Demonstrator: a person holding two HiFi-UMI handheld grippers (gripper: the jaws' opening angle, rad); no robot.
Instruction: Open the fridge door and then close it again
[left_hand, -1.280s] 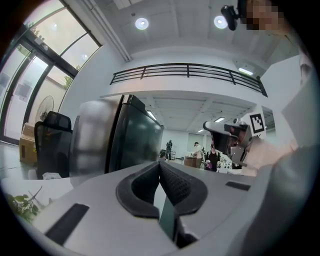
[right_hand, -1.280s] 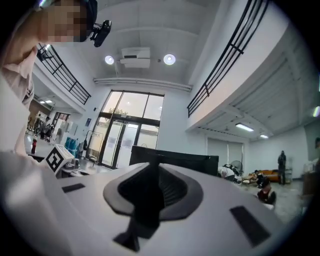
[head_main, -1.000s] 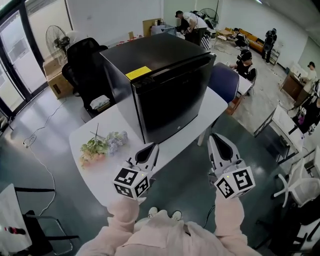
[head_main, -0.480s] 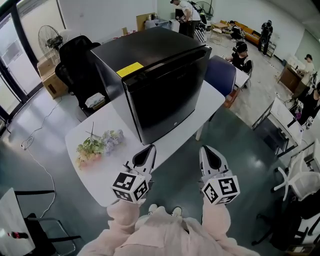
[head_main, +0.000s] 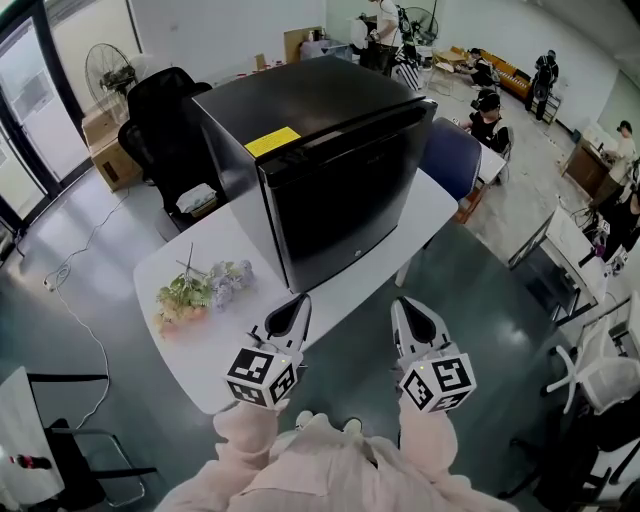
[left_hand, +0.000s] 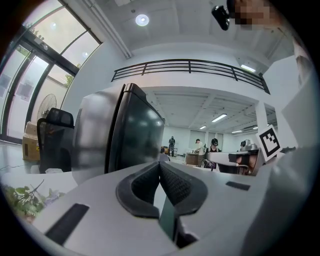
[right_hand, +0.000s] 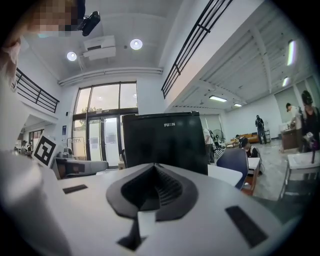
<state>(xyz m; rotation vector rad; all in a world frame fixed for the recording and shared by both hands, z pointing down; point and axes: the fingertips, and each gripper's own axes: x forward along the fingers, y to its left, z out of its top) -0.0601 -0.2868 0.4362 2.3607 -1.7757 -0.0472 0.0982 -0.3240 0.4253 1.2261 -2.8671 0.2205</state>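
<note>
Shows the fridge door (head_main: 345, 205) shut flush on the fridge (head_main: 300, 100), dead ahead of both tools and well beyond their tips. Fits equally a door awaiting its pull and one pushed home again. Shows the left gripper (head_main: 302, 298) and right gripper (head_main: 401, 303) each pressed together on nothing, held level by the near edge of the table (head_main: 215, 340), probably to stay clear of the door's swing. Places flowers (head_main: 200, 290) off to the left gripper's left.
</note>
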